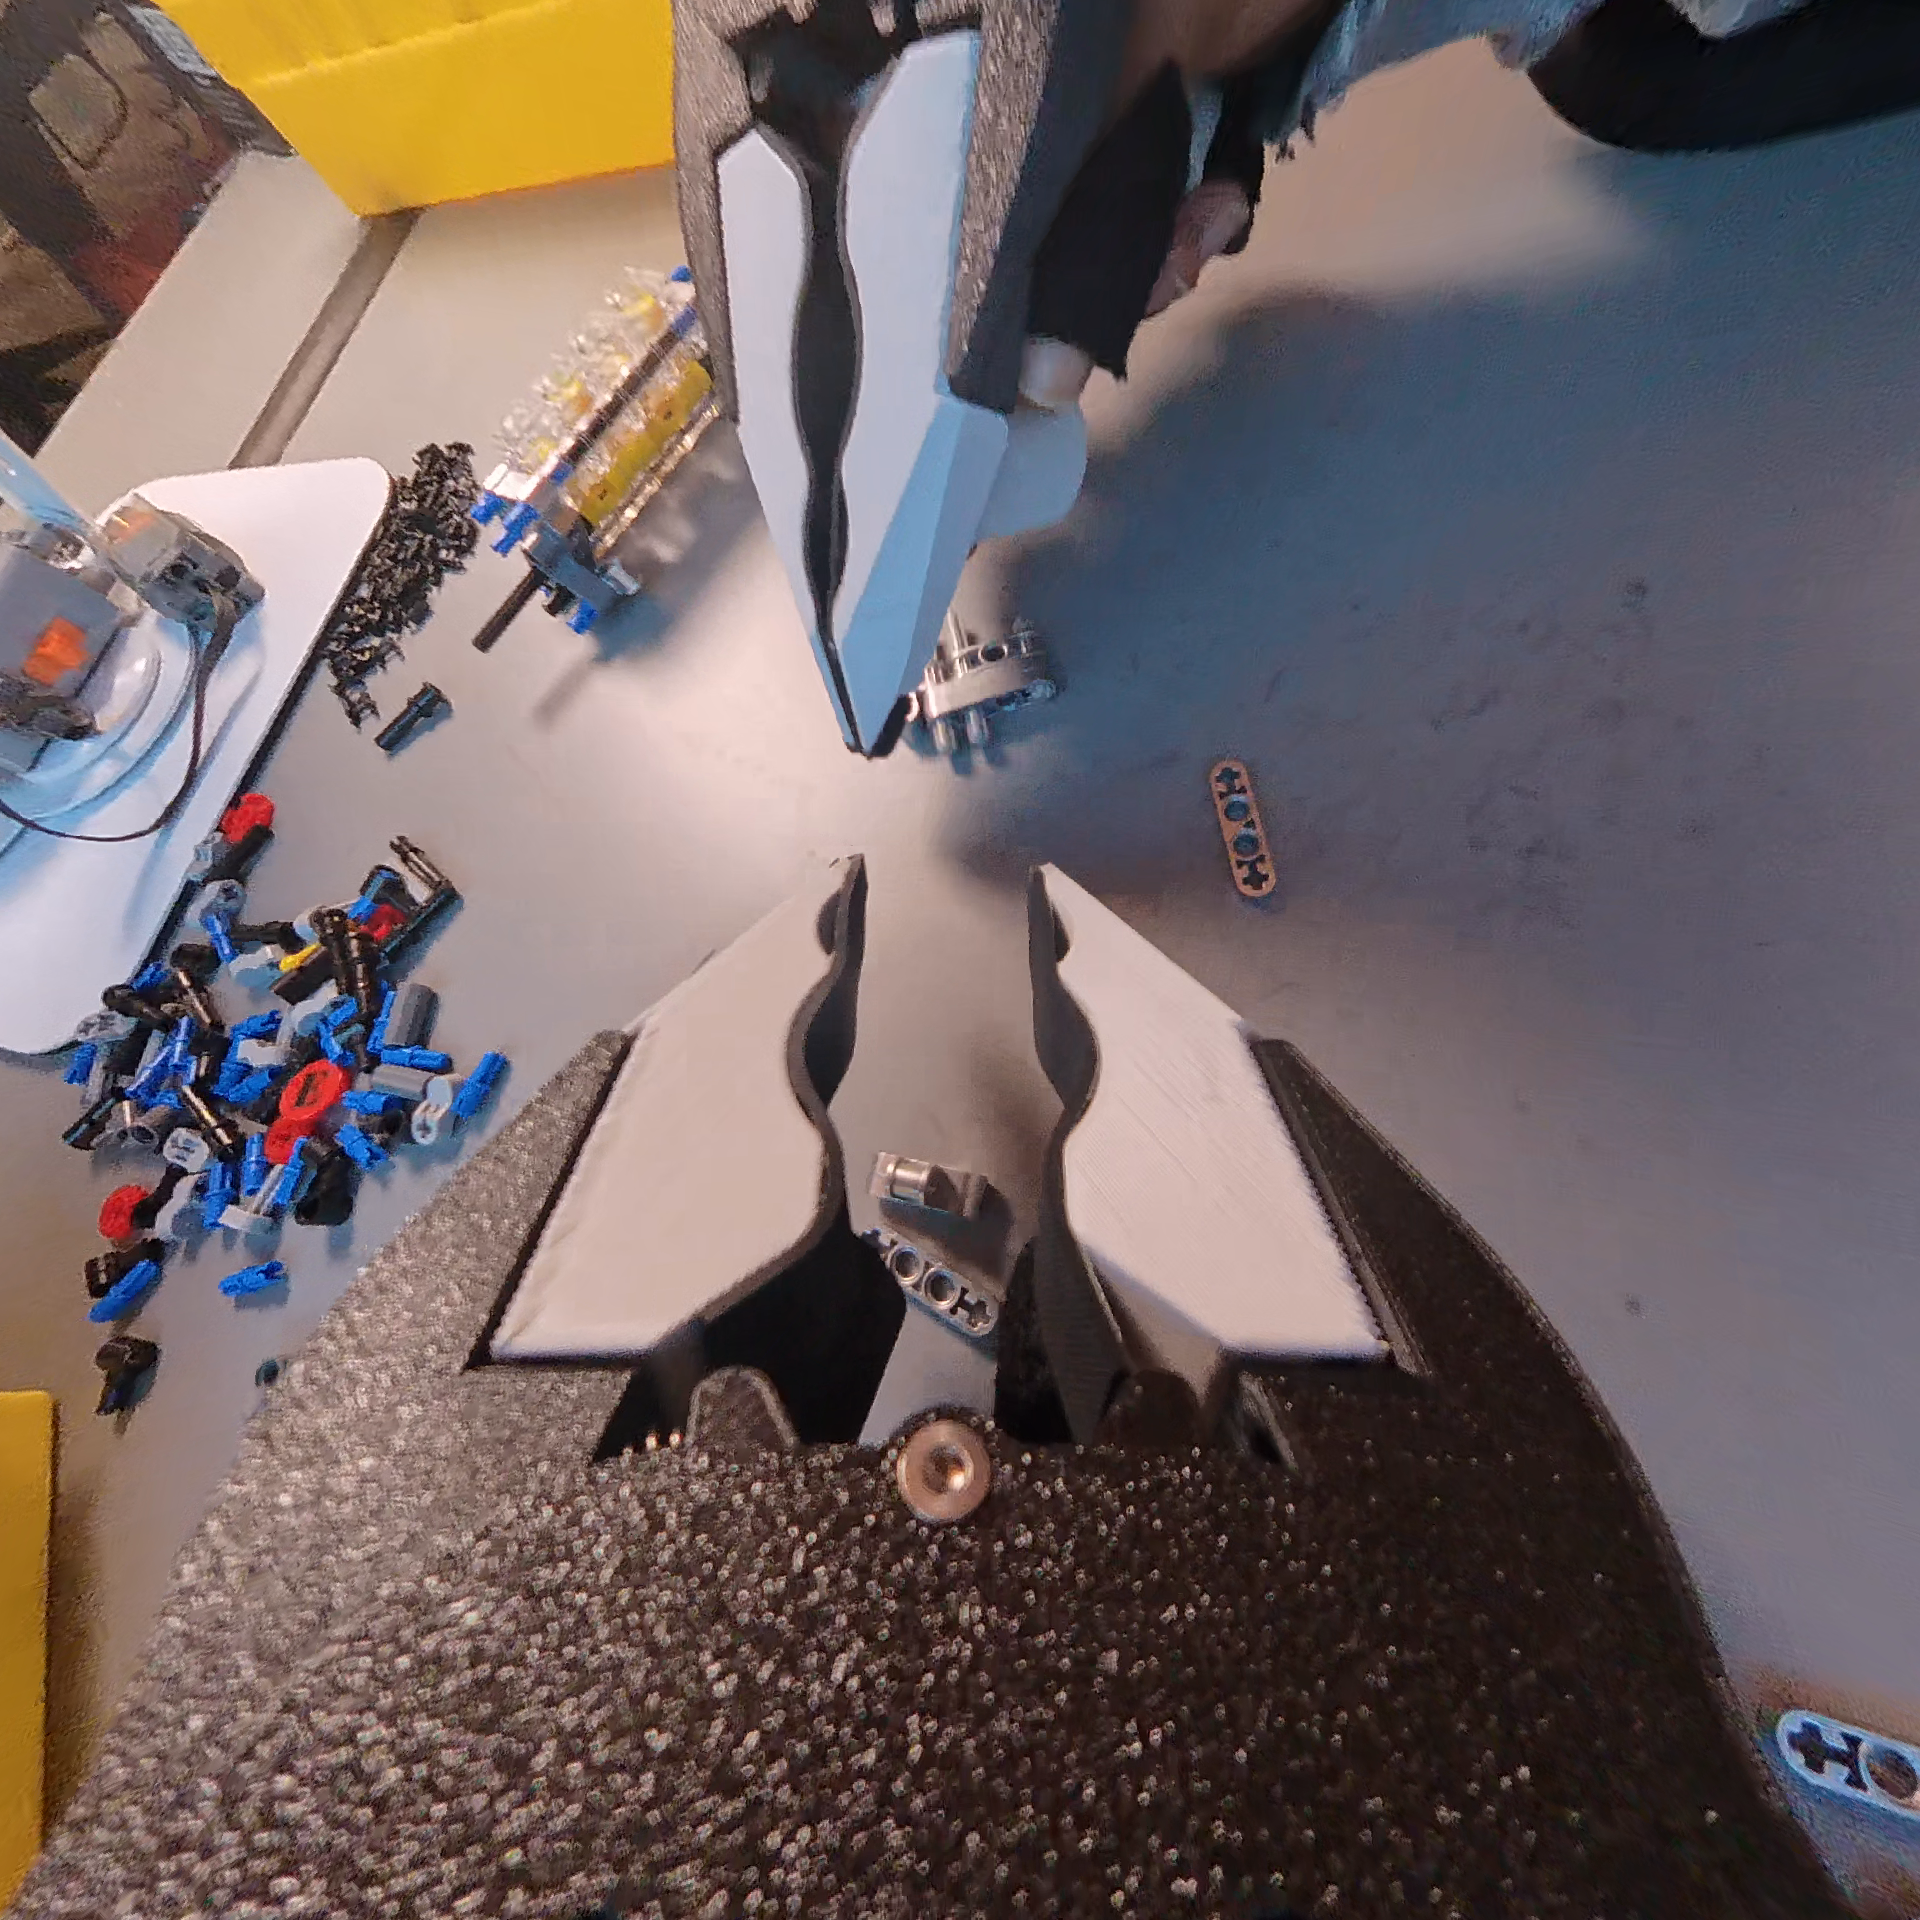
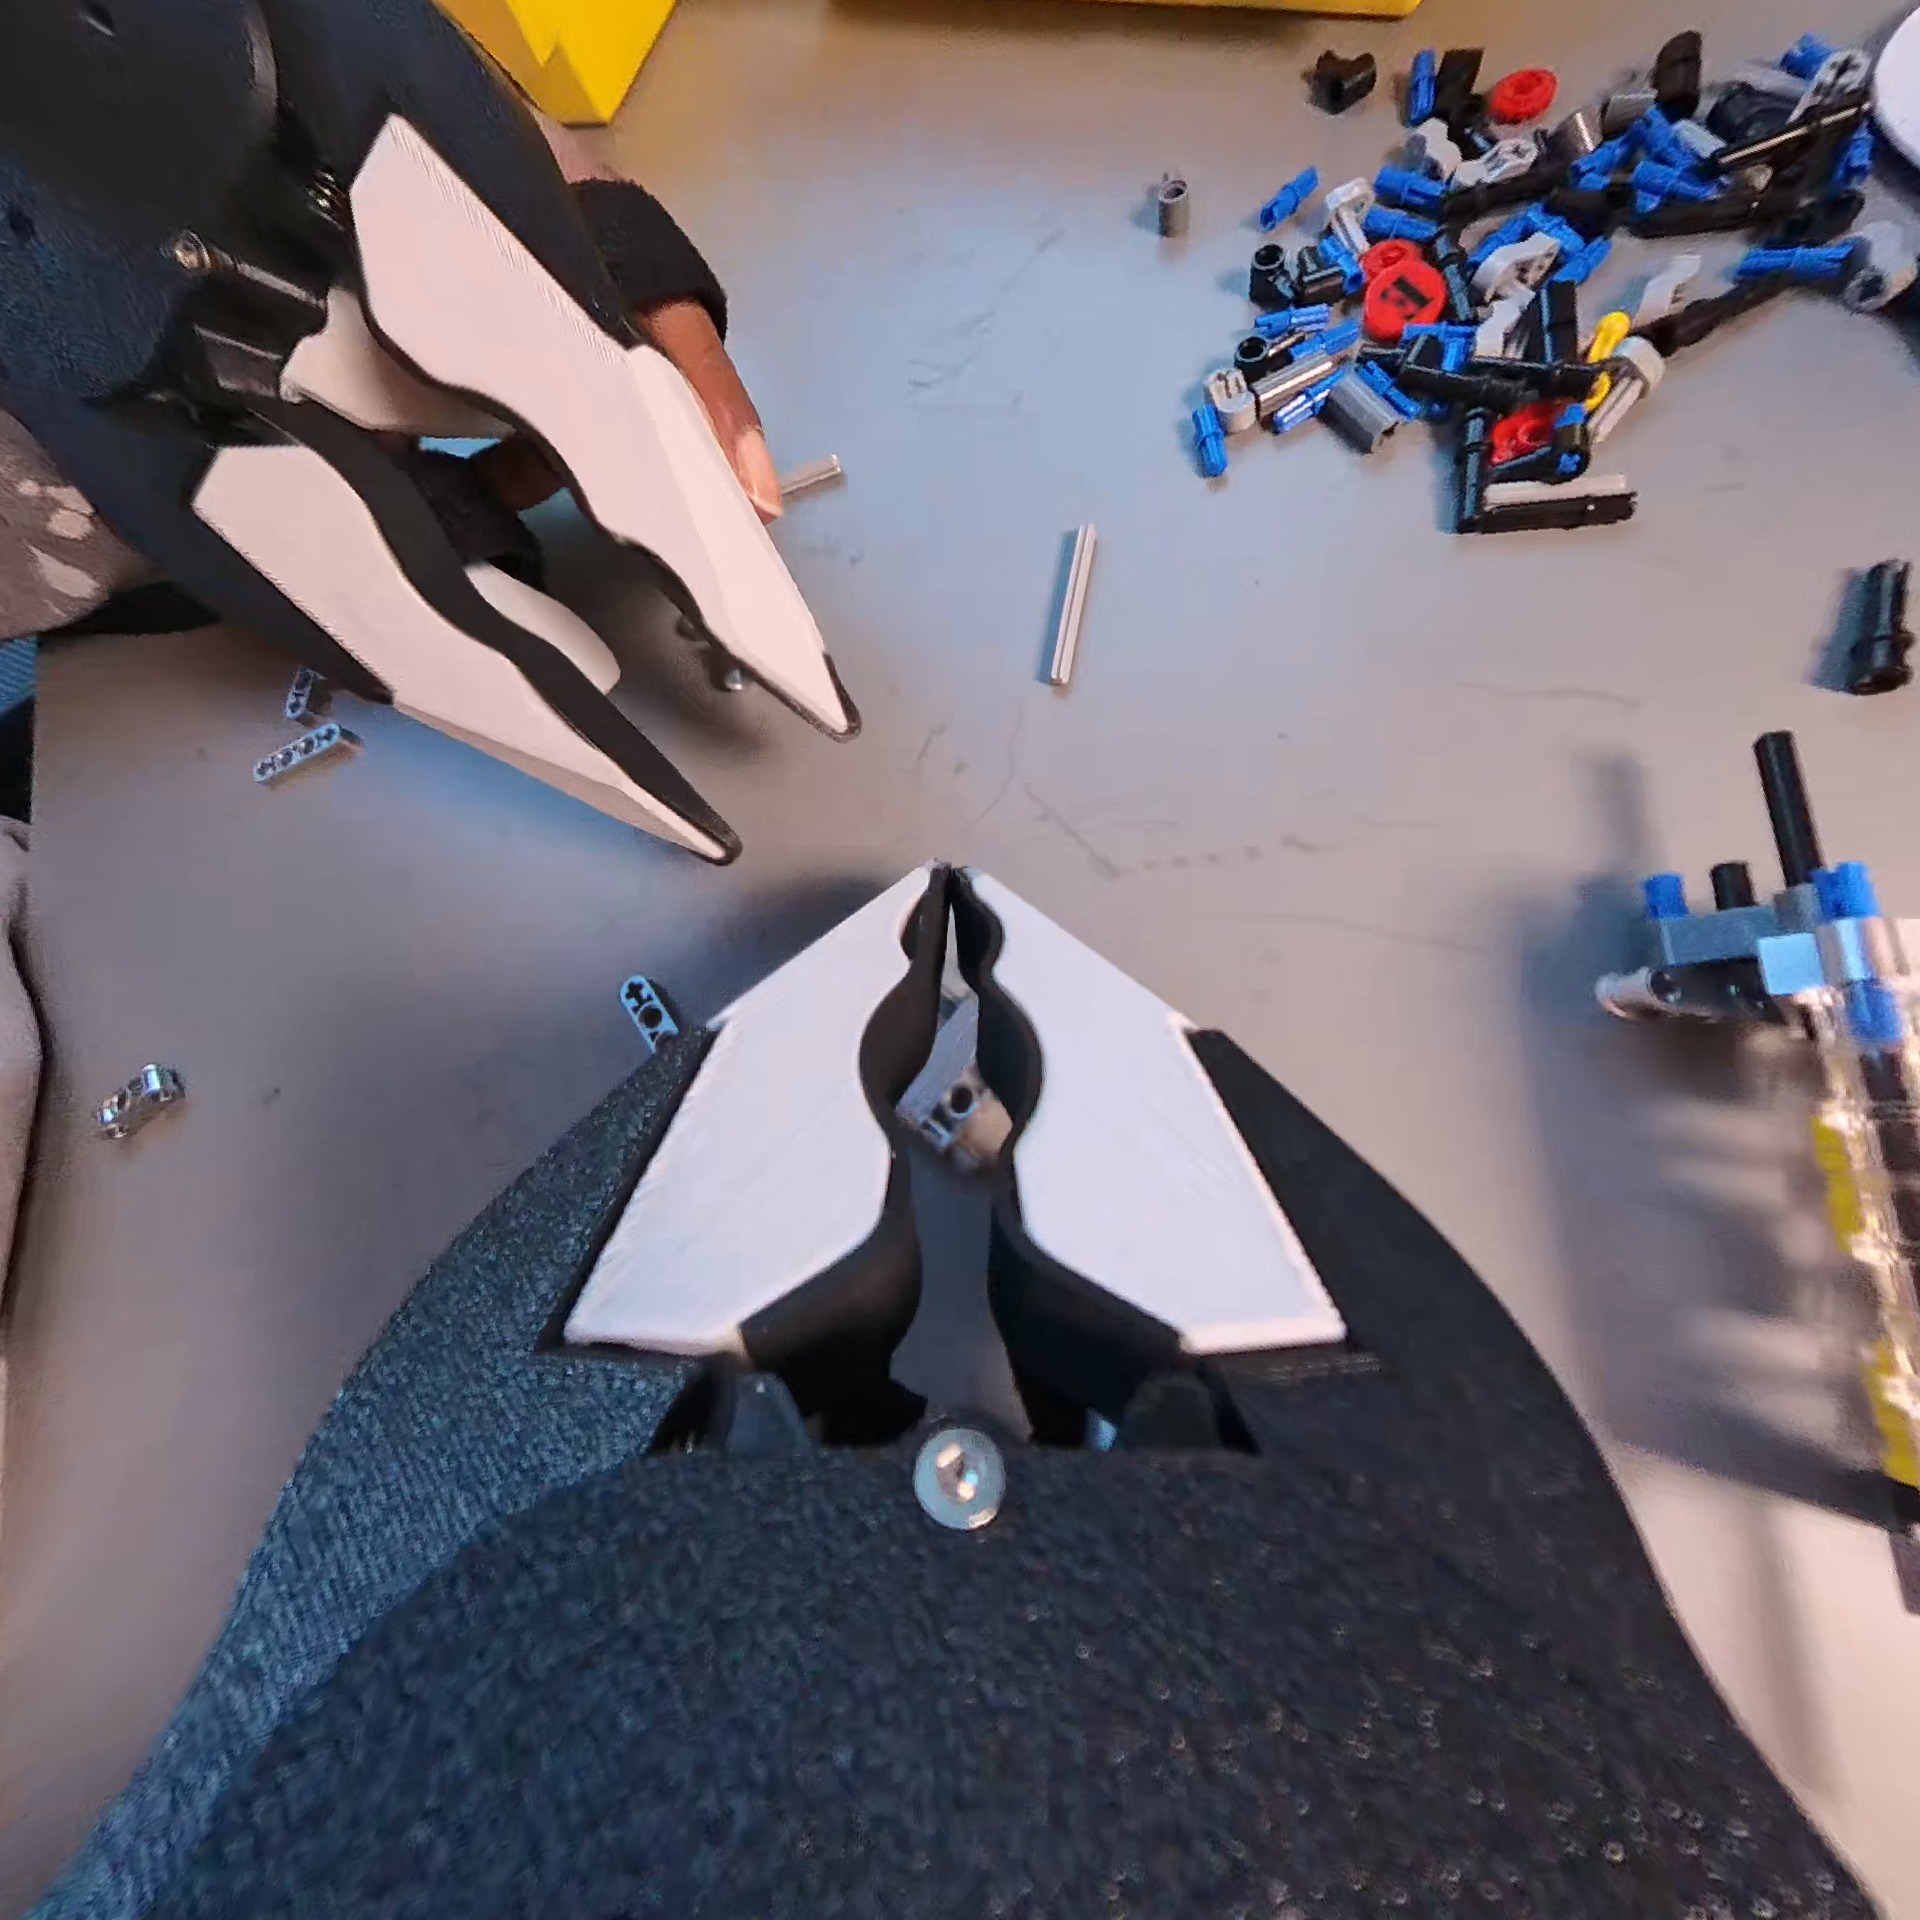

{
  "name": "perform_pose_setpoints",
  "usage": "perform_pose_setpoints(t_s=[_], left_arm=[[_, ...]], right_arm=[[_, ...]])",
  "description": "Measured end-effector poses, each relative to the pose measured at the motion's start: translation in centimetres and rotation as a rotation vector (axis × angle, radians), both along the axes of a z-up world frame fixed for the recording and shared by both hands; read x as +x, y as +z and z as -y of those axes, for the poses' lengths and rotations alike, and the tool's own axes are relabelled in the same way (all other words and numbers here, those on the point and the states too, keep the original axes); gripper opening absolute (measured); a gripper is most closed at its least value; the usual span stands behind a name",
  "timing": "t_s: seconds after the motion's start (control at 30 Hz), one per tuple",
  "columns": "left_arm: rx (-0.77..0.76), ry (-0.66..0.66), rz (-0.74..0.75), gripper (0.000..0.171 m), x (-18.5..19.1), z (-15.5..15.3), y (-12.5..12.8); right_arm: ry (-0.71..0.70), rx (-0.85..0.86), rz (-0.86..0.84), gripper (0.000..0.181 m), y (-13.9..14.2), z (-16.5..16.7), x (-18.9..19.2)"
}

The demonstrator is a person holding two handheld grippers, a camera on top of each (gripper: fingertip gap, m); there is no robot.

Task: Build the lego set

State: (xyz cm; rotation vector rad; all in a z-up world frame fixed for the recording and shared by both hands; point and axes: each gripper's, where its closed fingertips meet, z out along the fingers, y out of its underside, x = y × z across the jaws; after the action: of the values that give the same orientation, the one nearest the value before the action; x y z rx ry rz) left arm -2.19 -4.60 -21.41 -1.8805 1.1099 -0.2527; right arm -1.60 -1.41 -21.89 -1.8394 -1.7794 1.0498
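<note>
The fingers (image 2: 1101,1122) of the right gripper (image 2: 948,871) are pressed together at the tips and clamp a small grey holed connector piece (image 2: 951,1107) in the hollow behind them, above the grey counter (image 2: 1247,748). The left gripper (image 1: 945,868) has its fingers (image 1: 707,1132) apart with nothing between them, hovering over a grey pin connector (image 1: 928,1184) and a short grey holed beam (image 1: 935,1283) lying on the counter. A heap of blue, black and red small parts (image 2: 1507,281) lies toward two o'clock in the right wrist view, a loose grey axle (image 2: 1070,603) at twelve o'clock, and a part-built grey and blue assembly (image 2: 1766,935) at three o'clock.
</note>
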Motion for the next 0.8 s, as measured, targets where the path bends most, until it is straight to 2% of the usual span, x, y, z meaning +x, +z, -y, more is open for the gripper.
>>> perform_pose_setpoints(t_s=[0.1,0.17,0.27,0.33,0.37,0.43,0.6,0.7,0.8], left_arm=[[-0.020,0.001,-0.003,0.029,0.1,0.1,-0.4],[-0.022,0.008,0.009,0.028,0.0,0.0,-0.2],[-0.027,0.022,0.012,0.028,-0.3,-0.2,-0.3],[-0.032,0.024,0.008,0.028,-0.3,-0.2,-0.5],[-0.035,0.022,0.007,0.028,-0.2,-0.2,-0.5],[-0.042,0.016,0.011,0.028,0.0,-0.1,-0.6],[-0.059,0.006,0.064,0.028,0.4,0.2,-0.2],[-0.133,0.003,0.210,0.028,1.0,0.4,0.8],[-0.198,0.014,0.404,0.028,1.0,0.3,2.8]], right_arm=[[-0.004,0.104,-0.013,0.002,1.1,-0.8,0.7],[-0.002,0.214,0.012,0.021,1.7,-1.5,1.7],[0.019,0.252,0.083,0.048,1.0,-0.8,3.1],[0.021,0.286,0.137,0.056,-0.3,-0.5,3.6],[0.020,0.300,0.162,0.056,-1.0,-0.5,3.7],[0.020,0.302,0.173,0.043,-1.9,-0.3,3.6],[0.103,0.279,0.136,0.042,-1.9,0.6,3.5],[0.169,0.354,0.070,0.043,-1.0,1.3,3.0],[0.222,0.470,-0.059,0.043,1.2,2.3,1.9]])
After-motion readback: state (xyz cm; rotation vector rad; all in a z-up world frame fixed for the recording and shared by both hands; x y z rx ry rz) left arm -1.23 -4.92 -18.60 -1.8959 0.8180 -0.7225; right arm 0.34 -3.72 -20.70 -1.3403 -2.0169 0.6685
